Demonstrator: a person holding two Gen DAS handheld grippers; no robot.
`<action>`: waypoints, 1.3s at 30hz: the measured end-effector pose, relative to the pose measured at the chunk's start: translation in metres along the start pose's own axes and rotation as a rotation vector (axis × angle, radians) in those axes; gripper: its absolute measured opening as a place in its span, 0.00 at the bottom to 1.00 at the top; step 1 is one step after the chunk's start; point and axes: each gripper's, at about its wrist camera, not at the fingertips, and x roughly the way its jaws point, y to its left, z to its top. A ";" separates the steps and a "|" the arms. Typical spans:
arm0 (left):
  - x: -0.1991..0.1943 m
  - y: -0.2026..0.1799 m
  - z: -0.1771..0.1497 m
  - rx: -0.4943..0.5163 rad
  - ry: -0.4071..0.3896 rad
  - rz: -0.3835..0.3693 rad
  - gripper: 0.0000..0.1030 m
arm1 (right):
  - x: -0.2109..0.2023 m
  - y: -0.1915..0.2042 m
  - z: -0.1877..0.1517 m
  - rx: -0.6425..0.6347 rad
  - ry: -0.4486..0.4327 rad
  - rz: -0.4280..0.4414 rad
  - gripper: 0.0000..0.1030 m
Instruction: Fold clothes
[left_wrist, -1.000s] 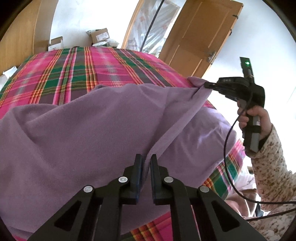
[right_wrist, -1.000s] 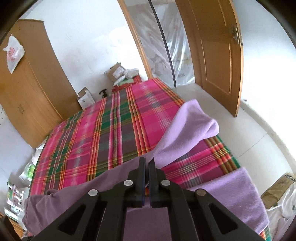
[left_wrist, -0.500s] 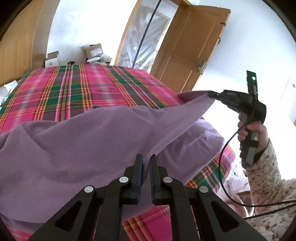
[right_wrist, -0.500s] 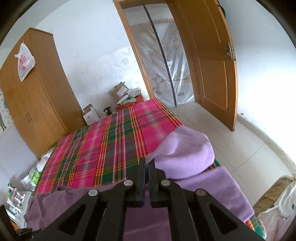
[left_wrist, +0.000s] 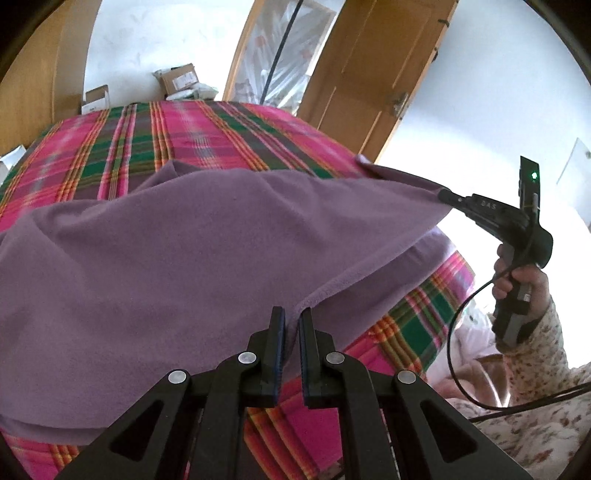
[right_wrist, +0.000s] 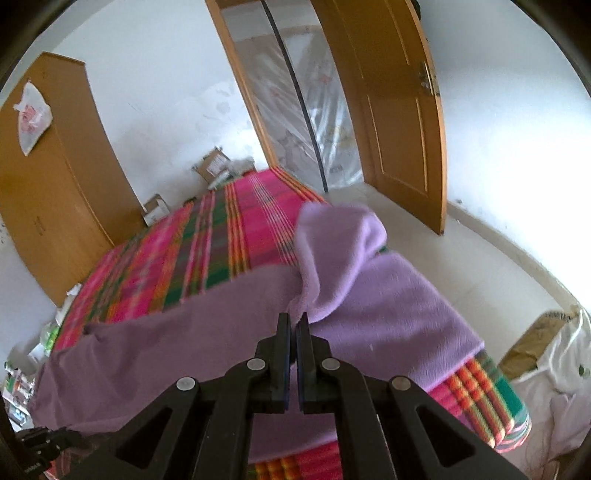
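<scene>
Garment: we see a purple fleece garment (left_wrist: 192, 251) lying over the near end of the plaid bed (left_wrist: 207, 133), its upper layer lifted off the lower one.
Long axis: the raised edge runs taut from one gripper to the other, across the bed's near end.
Left gripper (left_wrist: 291, 321): we have it pinched nearly closed on the garment's hem.
Right gripper (right_wrist: 293, 325): clamped tight on a bunched corner of the garment; a loose flap (right_wrist: 336, 240) folds over beyond it.
Right hand (left_wrist: 517, 273): wrapped round the handle, off the bed's right side, gripper angled down toward the bed.
Behind the bed: a wooden door (right_wrist: 399, 110) and a wardrobe (right_wrist: 48, 192).
</scene>
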 end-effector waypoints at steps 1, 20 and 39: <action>0.002 0.000 -0.001 0.003 0.006 0.003 0.07 | 0.002 -0.003 -0.004 0.007 0.009 0.000 0.02; 0.012 0.002 -0.012 -0.007 0.069 0.010 0.07 | 0.004 -0.024 -0.034 0.029 0.060 0.006 0.02; 0.007 -0.002 -0.010 0.048 0.148 0.003 0.09 | -0.005 -0.021 -0.030 -0.102 0.104 -0.039 0.10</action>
